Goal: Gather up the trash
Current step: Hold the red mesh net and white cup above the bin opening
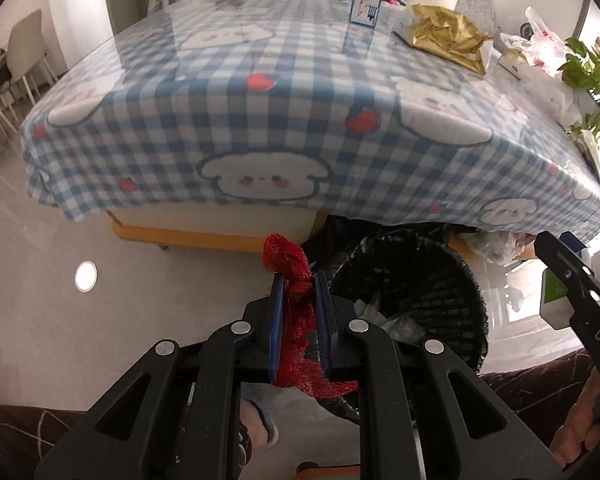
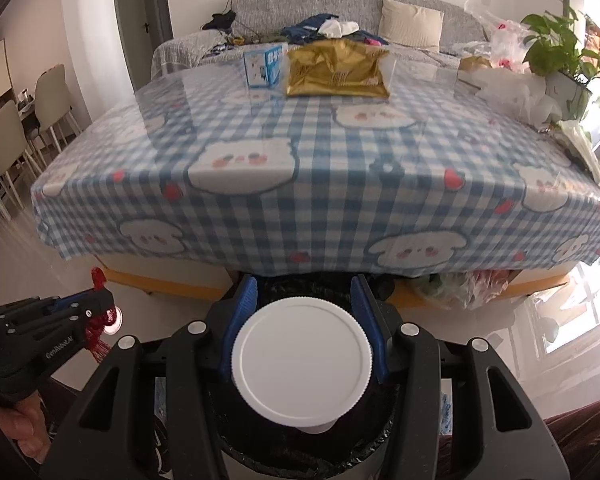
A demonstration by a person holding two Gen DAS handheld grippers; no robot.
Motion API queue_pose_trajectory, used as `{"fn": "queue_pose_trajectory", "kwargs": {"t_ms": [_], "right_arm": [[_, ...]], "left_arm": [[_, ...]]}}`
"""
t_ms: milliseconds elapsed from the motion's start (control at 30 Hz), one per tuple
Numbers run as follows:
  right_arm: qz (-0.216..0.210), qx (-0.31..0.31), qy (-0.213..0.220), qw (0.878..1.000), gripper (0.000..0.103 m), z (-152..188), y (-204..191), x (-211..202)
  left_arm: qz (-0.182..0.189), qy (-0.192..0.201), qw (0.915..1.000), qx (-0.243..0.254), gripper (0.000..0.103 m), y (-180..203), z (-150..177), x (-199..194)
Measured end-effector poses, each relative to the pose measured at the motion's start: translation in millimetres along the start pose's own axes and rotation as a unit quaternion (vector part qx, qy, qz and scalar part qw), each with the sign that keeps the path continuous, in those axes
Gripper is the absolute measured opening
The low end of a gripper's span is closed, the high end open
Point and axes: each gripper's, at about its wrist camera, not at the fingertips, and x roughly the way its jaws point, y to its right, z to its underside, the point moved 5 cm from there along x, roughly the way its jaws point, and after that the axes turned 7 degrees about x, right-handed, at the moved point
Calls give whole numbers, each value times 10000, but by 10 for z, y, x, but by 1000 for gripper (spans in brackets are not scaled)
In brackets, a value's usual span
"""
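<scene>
My left gripper (image 1: 300, 280) is shut on a bunch of red mesh netting (image 1: 296, 336), which pokes out above and below its blue pads; it hangs just left of a black-lined trash bin (image 1: 432, 292) on the floor. My right gripper (image 2: 304, 284) is shut on a white round container with a ribbed lid (image 2: 302, 360), held directly above the bin's black liner (image 2: 292, 456). In the right wrist view the left gripper (image 2: 100, 300) with the red netting (image 2: 98, 340) shows at the left edge. The right gripper's fingers (image 1: 580, 280) show at the right edge of the left wrist view.
A low table under a blue checked cloth (image 2: 320, 184) stands just behind the bin. On it are a gold bag (image 2: 336, 68), a small blue-white carton (image 2: 262, 66), plastic bags (image 2: 516, 92) and a potted plant (image 2: 560, 52). Bagged items (image 2: 460, 284) lie under the table.
</scene>
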Motion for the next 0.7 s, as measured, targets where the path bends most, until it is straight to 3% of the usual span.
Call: {"fn": "queue_pose_trajectory", "kwargs": {"t_ms": [700], "right_arm": [[64,-182,-569,9982,47,435,-42,736]], "left_arm": [[-147,-140,9998,40,14,-47,148,443]]}}
